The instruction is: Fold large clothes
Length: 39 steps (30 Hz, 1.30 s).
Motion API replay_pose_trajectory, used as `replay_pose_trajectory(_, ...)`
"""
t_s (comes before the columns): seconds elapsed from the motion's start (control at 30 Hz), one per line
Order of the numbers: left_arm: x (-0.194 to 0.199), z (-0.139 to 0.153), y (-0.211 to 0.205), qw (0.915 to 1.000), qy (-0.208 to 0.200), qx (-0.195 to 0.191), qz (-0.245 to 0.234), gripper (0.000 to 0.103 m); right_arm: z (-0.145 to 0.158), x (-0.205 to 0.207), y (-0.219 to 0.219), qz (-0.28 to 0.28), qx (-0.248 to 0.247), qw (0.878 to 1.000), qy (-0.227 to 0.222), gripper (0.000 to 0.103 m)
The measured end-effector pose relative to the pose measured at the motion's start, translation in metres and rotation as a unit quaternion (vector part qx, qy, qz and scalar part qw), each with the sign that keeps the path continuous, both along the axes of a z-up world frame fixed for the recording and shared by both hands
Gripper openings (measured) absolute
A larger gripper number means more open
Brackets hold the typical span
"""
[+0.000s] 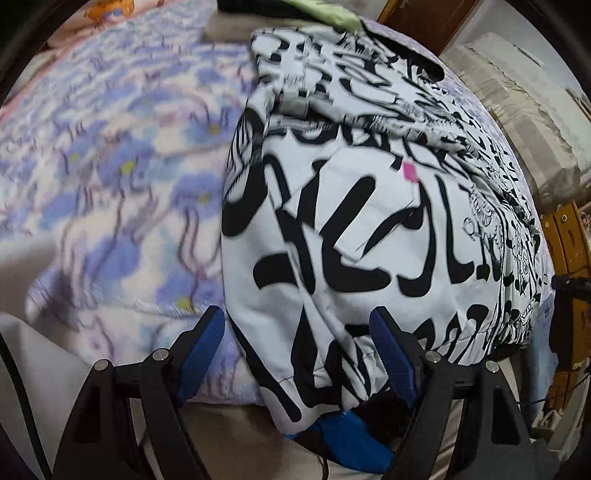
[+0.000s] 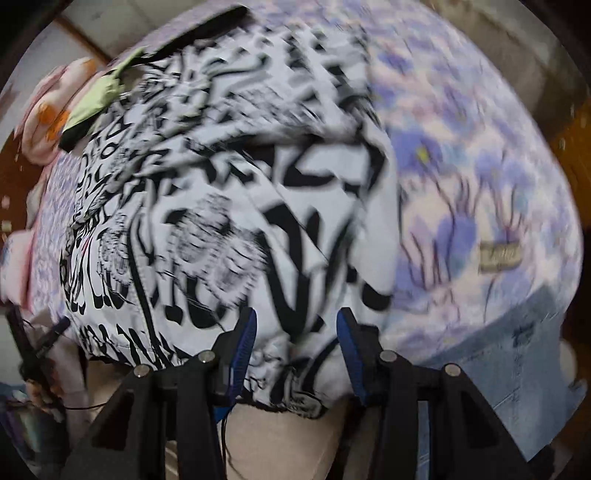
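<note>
A large white garment with bold black print [image 1: 354, 206] lies folded on a bed with a purple-and-white flowered blanket [image 1: 110, 166]. A small pink tag [image 1: 409, 172] shows on it. My left gripper [image 1: 297, 332] is open at the garment's near edge, with a bunched cuff between its blue pads [image 1: 391, 354]. In the right wrist view the same garment [image 2: 221, 192] fills the left and middle. My right gripper [image 2: 297, 334] is open, its blue pads [image 2: 349, 354] standing on either side of the bunched hem at the near edge.
A light green cloth [image 1: 328, 13] and dark items lie at the bed's far end. Denim fabric [image 2: 517, 354] lies at the right of the right wrist view. A wooden bed frame [image 1: 569, 240] and a covered box [image 1: 524, 103] stand to the right.
</note>
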<state>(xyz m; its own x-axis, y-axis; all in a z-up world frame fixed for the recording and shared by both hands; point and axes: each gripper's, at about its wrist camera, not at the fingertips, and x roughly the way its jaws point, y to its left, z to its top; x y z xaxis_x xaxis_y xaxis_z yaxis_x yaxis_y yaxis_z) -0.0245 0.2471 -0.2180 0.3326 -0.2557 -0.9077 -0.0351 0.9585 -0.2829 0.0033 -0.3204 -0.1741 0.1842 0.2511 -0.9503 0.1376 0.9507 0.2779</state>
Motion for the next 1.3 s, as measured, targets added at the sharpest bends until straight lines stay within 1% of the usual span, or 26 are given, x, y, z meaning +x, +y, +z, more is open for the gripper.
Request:
replay_pose_trajectory(0.07, 0.000, -0.009, 0.002, 0.9999, 0.008, -0.008, 0.003, 0.079, -0.018, -0.003, -0.015, -0.019, 0.019, 0.999, 0.023, 0.045)
replay_pose_trajectory(0.17, 0.002, -0.021, 0.003, 0.9997, 0.018, -0.016, 0.007, 0.079, -0.040, -0.008, -0.026, -0.021, 0.027, 0.998, 0.049, 0.045)
replay_pose_trajectory(0.23, 0.003, -0.026, 0.002, 0.9997, 0.018, -0.016, 0.009, 0.079, -0.054, -0.012, -0.028, -0.024, 0.032, 0.997, 0.063, 0.045)
replay_pose_trajectory(0.37, 0.007, -0.030, -0.002, 0.9998, 0.017, -0.011, 0.003, 0.081, -0.075, -0.022, -0.028, -0.017, 0.068, 0.994, 0.080, 0.045)
replay_pose_trajectory(0.47, 0.007, -0.034, -0.002, 0.9998, 0.017, -0.011, 0.003, 0.082, -0.087, -0.029, -0.021, -0.008, 0.103, 0.991, 0.081, 0.045)
replay_pose_trajectory(0.6, 0.006, -0.034, -0.004, 0.9997, 0.017, -0.016, 0.004, 0.082, -0.095, -0.037, -0.006, 0.012, 0.123, 0.990, 0.068, 0.047)
replay_pose_trajectory(0.67, 0.004, -0.035, -0.007, 0.9996, 0.020, -0.017, -0.001, 0.074, -0.092, -0.040, 0.001, 0.024, 0.112, 0.992, 0.051, 0.046)
replay_pose_trajectory(0.73, 0.000, -0.034, -0.009, 0.9995, 0.023, -0.014, -0.013, 0.052, -0.085, -0.042, 0.008, 0.044, 0.102, 0.993, 0.029, 0.032)
replay_pose_trajectory(0.77, -0.001, -0.033, -0.011, 0.9994, 0.021, -0.021, -0.020, 0.045, -0.080, -0.043, 0.012, 0.054, 0.095, 0.994, 0.019, 0.029)
replay_pose_trajectory(0.8, -0.001, -0.031, -0.013, 0.9990, 0.022, -0.029, -0.026, 0.033, -0.075, -0.041, 0.013, 0.064, 0.081, 0.995, 0.012, 0.020)
replay_pose_trajectory(0.87, 0.001, -0.027, -0.020, 0.9990, 0.022, -0.022, -0.033, 0.024, -0.065, -0.042, 0.025, 0.092, 0.045, 0.995, -0.006, 0.016)
replay_pose_trajectory(0.9, 0.003, -0.024, -0.023, 0.9989, 0.020, -0.023, -0.035, 0.017, -0.060, -0.040, 0.029, 0.106, 0.030, 0.994, -0.015, 0.013)
replay_pose_trajectory(0.93, 0.005, -0.020, -0.024, 0.9988, 0.019, -0.030, -0.034, 0.012, -0.055, -0.040, 0.034, 0.117, 0.016, 0.993, -0.023, 0.010)
replay_pose_trajectory(0.97, 0.008, -0.015, -0.024, 0.9983, 0.019, -0.045, -0.031, 0.011, -0.048, -0.038, 0.039, 0.130, 0.005, 0.991, -0.033, 0.009)
replay_pose_trajectory(1.0, 0.010, -0.010, -0.022, 0.9975, 0.018, -0.063, -0.026, 0.008, -0.041, -0.038, 0.035, 0.137, 0.002, 0.990, -0.042, 0.008)
replay_pose_trajectory(1.03, 0.012, -0.003, -0.019, 0.9954, 0.016, -0.093, -0.016, 0.007, -0.033, -0.036, 0.036, 0.143, 0.004, 0.988, -0.052, 0.007)
replay_pose_trajectory(1.1, 0.018, 0.011, -0.012, 0.9888, 0.014, -0.148, 0.008, 0.007, -0.012, -0.029, 0.036, 0.145, 0.023, 0.986, -0.080, 0.006)
replay_pose_trajectory(1.13, 0.019, 0.017, -0.009, 0.9859, 0.010, -0.166, 0.016, 0.006, -0.001, -0.026, 0.034, 0.141, 0.033, 0.985, -0.096, 0.006)
replay_pose_trajectory(1.17, 0.024, 0.029, -0.008, 0.9810, 0.000, -0.192, 0.026, 0.006, 0.010, -0.024, 0.031, 0.141, 0.039, 0.983, -0.115, 0.006)
replay_pose_trajectory(1.2, 0.028, 0.039, -0.008, 0.9787, -0.011, -0.203, 0.029, 0.006, 0.027, -0.019, 0.029, 0.135, 0.046, 0.980, -0.142, 0.006)
replay_pose_trajectory(1.23, 0.033, 0.051, -0.009, 0.9771, -0.023, -0.210, 0.029, 0.006, 0.038, -0.014, 0.024, 0.120, 0.060, 0.979, -0.153, 0.006)
replay_pose_trajectory(1.27, 0.040, 0.063, -0.012, 0.9759, -0.035, -0.213, 0.030, 0.006, 0.051, -0.006, 0.017, 0.100, 0.087, 0.977, -0.165, 0.006)
replay_pose_trajectory(1.3, 0.047, 0.073, -0.014, 0.9748, -0.044, -0.216, 0.032, 0.006, 0.059, 0.000, 0.017, 0.094, 0.096, 0.975, -0.176, 0.005)
